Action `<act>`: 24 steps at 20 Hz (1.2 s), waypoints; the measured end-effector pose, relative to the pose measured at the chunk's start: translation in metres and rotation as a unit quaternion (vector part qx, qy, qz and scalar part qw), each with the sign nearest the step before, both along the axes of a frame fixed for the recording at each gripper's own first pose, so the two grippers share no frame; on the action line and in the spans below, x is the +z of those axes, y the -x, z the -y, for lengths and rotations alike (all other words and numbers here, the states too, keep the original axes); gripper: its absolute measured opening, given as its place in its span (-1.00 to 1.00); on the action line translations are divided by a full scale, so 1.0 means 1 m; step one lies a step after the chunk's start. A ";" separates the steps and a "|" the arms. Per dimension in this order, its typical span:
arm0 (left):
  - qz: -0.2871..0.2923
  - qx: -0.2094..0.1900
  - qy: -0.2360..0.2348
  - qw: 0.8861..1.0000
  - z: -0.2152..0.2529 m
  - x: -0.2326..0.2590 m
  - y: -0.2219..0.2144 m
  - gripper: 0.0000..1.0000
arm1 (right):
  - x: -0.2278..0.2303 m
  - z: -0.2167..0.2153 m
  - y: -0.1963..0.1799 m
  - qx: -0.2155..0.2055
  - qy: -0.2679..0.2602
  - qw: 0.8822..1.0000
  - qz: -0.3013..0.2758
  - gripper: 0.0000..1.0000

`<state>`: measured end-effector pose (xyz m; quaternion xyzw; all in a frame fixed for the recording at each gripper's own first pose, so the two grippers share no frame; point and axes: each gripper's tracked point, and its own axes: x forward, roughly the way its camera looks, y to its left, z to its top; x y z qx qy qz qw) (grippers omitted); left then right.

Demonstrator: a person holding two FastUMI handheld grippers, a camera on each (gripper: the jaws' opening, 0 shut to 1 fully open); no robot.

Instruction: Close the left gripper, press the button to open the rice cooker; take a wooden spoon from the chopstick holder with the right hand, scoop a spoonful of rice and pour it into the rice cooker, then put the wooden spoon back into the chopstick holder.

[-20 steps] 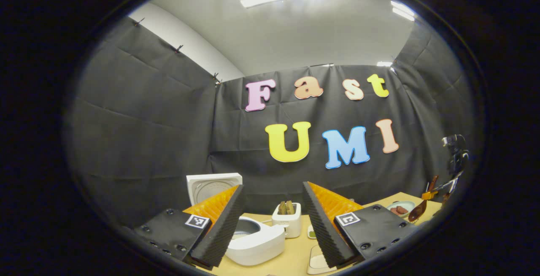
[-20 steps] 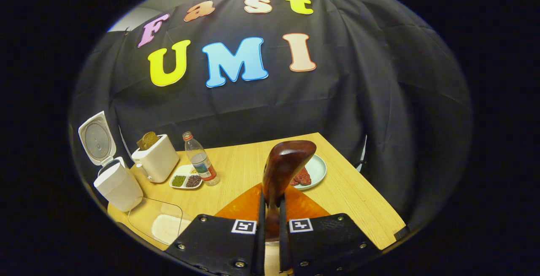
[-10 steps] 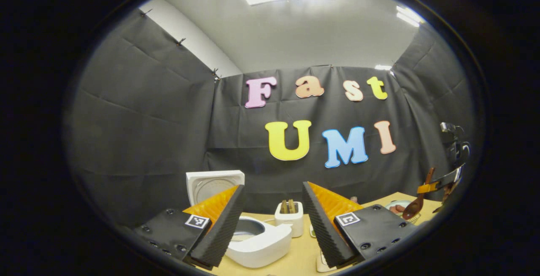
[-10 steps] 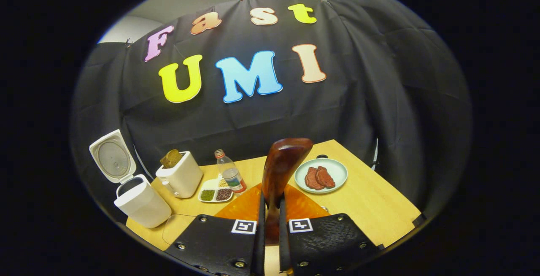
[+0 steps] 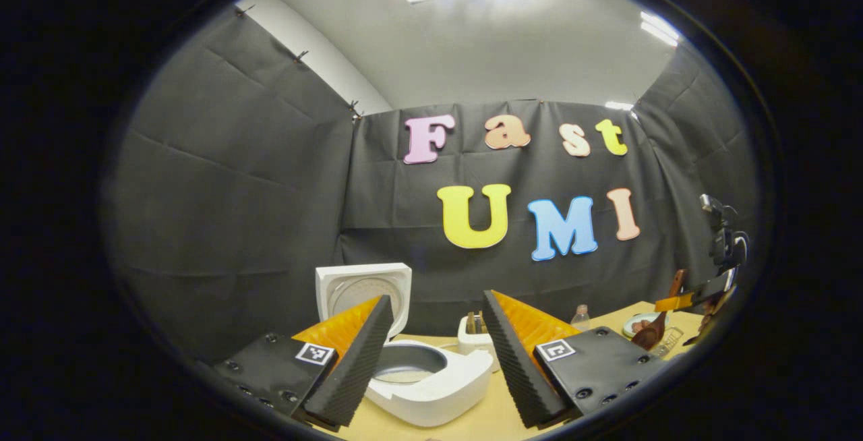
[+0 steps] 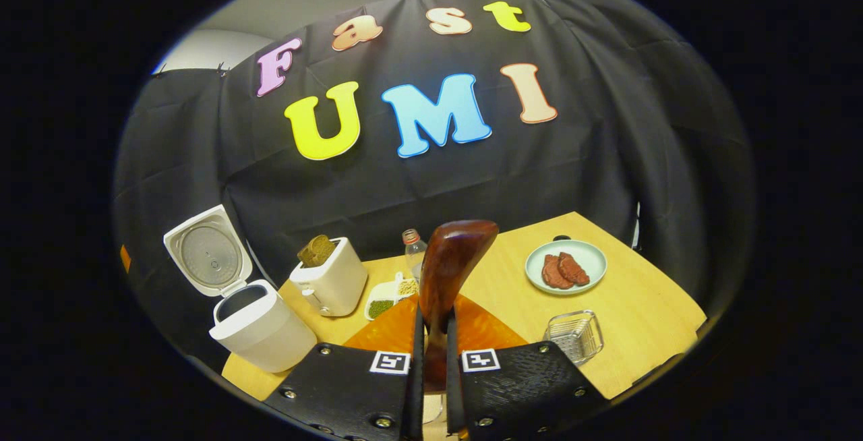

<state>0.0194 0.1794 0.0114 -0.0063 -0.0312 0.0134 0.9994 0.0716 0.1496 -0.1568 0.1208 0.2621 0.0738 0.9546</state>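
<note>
While your right gripper (image 6: pixel 431 333) stays clamped on the spoon (image 6: pixel 450 272) at frame centre, a clear holder (image 6: pixel 574 334) has come into view at lower right. One cooker (image 6: pixel 259 323), lid up, sits lower left; one toaster (image 6: pixel 332 282), one bottle (image 6: pixel 412 247), one plate (image 6: pixel 566 264). Bare table (image 6: pixel 647 313) lies right of the holder. Your left gripper (image 5: pixel 435 353) gapes empty above the cooker (image 5: pixel 431 384).
</note>
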 end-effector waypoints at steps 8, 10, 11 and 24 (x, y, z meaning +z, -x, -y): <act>-0.023 0.012 -0.006 1.000 -0.041 -0.022 0.003 0.86 | -0.066 -0.039 0.008 0.028 0.068 0.997 -0.025 -0.72; -0.030 0.016 -0.008 0.999 -0.049 -0.026 0.005 0.86 | -0.083 -0.045 0.007 0.032 0.092 0.995 -0.028 -0.72; -0.032 0.018 -0.010 0.999 -0.053 -0.028 0.006 0.86 | -0.092 -0.046 0.007 0.033 0.103 0.994 -0.031 -0.72; -0.034 0.024 -0.005 0.999 -0.068 -0.032 0.005 0.87 | -0.135 -0.116 0.031 0.087 0.086 0.990 -0.068 -0.72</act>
